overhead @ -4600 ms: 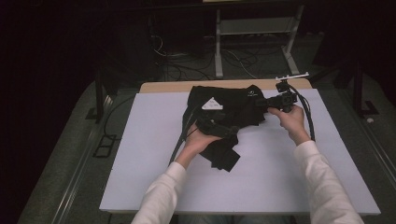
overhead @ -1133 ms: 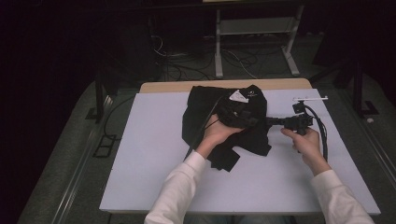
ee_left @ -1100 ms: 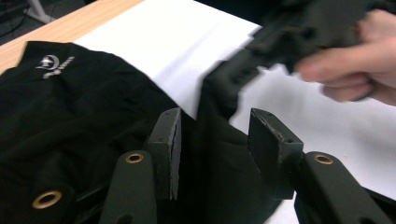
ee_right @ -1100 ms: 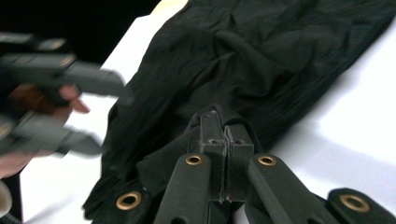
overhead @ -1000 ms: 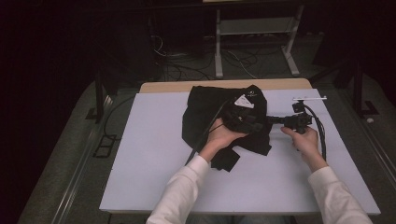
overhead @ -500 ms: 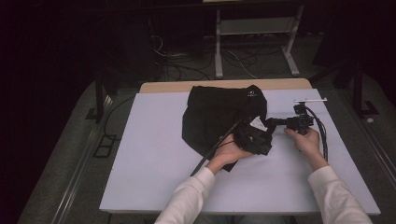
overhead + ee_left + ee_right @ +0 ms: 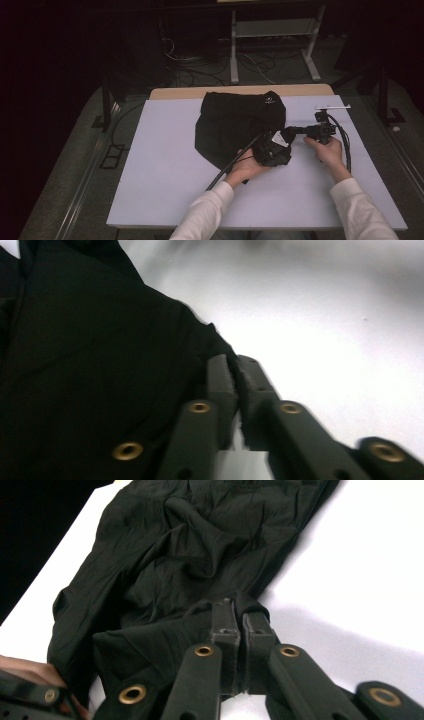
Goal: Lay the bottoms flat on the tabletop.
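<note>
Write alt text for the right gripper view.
The right gripper, its two black jaws shut, pinches an edge of a crumpled black garment spread on a white table. At the lower left, part of a hand shows beside the cloth.

white table sheet (image 7: 165, 165) centre frame | metal stand (image 7: 272, 35) top centre | floor cables (image 7: 200, 70) upper middle, tangled
</note>
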The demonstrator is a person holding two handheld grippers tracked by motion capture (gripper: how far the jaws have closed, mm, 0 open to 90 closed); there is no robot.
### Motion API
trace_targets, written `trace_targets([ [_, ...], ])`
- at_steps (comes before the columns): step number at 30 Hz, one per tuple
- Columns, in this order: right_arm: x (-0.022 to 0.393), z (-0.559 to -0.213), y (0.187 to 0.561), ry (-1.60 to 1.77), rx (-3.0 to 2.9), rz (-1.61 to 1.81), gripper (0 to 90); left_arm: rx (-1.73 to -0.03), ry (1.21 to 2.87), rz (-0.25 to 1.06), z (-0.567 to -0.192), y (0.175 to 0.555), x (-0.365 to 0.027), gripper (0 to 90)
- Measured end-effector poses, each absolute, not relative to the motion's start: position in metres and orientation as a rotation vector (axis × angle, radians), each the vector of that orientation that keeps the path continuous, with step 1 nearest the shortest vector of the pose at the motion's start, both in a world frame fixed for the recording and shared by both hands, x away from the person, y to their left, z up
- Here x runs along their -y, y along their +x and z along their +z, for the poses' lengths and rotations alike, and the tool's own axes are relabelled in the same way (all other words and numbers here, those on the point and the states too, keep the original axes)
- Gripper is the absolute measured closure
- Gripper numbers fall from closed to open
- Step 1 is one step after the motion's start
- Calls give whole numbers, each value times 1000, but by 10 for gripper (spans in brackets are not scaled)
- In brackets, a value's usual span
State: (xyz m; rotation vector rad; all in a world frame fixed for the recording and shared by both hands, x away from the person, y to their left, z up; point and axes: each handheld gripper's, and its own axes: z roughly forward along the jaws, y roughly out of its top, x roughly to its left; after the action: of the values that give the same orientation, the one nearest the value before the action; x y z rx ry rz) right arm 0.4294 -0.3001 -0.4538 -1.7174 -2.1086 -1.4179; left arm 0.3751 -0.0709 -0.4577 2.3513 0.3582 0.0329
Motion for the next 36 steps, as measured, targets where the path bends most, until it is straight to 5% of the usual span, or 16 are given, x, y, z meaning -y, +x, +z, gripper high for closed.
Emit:
trace_targets([
  [12, 324, -442, 406, -1781, 2114, -1471, 486, -376, 2307, 37, -454, 363, 61, 889],
  [26, 337, -460, 406, -1686, 2116, -1449, 395, -378, 2264, -9, -455, 352, 49, 889],
  [28, 332, -462, 409, -1657, 2149, -1413, 446, -383, 2253, -20, -456, 352, 47, 890],
  [33, 324, -460, 410, -1578, 2188, -1390, 844, -397, 2221, -51, -455, 352, 42, 890],
  [36, 323, -455, 405, -1594, 2182, -1375, 870, -392, 2207, -61, -453, 351, 38, 889],
])
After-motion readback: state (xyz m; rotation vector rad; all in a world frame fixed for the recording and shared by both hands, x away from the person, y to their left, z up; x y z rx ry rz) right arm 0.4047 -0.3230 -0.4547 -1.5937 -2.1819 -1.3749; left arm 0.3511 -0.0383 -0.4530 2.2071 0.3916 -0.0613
